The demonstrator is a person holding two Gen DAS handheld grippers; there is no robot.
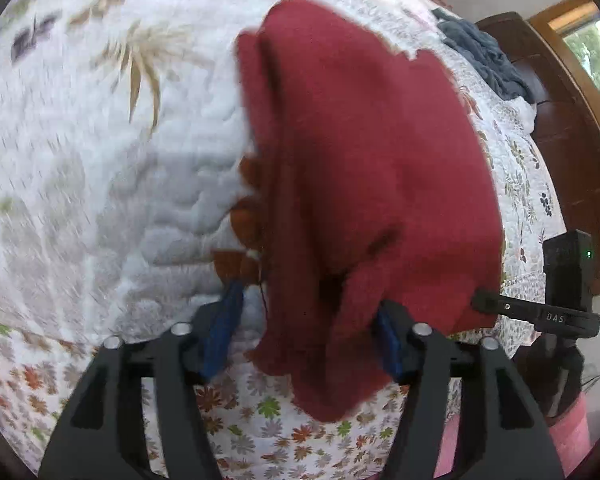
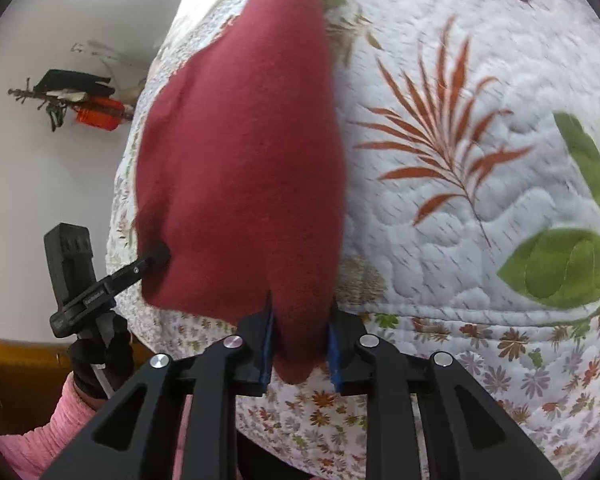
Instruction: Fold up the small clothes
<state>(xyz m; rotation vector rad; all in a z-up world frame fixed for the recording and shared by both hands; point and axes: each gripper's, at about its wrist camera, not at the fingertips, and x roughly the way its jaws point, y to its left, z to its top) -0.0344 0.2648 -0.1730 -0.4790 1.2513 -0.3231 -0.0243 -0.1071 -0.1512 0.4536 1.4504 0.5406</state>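
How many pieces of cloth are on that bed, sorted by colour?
Red: 1, the red garment held up over the quilt by both grippers.
Blue-grey: 1, the crumpled cloth near the far edge.
White floral: 1, the quilt itself.
Total: 3

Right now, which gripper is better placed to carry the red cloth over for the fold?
Right, probably. The right gripper has the red cloth bunched tight between its pads. The left gripper stands wide open, with cloth merely draped between its fingers above the quilt.
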